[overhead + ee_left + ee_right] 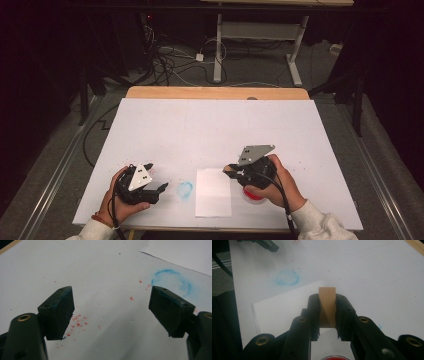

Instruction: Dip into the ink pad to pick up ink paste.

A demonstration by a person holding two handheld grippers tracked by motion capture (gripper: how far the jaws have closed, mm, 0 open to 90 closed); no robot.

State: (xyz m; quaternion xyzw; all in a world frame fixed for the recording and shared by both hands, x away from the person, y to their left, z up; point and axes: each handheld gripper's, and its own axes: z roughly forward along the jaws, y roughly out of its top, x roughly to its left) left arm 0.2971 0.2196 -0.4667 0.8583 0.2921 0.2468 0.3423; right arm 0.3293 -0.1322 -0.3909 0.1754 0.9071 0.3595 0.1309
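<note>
My right gripper (327,315) has its jaws clamped on a small tan wooden block (327,305). The block stands upright between the pads and sticks out past the fingertips. In the high view I hold this gripper (231,170) at the right edge of a white sheet of paper (213,192), with the block (227,169) at the gripper's tip, pointing left over the sheet's upper right corner. I cannot tell whether the block touches the paper. From the right gripper view, the paper (284,310) lies directly below and beyond the block.

A red round object (252,194) lies on the table beneath my right hand (277,182), just right of the paper; I cannot identify it further.

My left gripper (111,312) has its jaws wide apart with nothing between them. It hovers low over the white table (210,125), near its front left edge, held in my left hand (120,200).

A blue ring-shaped smudge (185,189) marks the table between the left gripper (162,188) and the paper. Red specks (77,323) are scattered on the surface beneath the left jaws.
</note>
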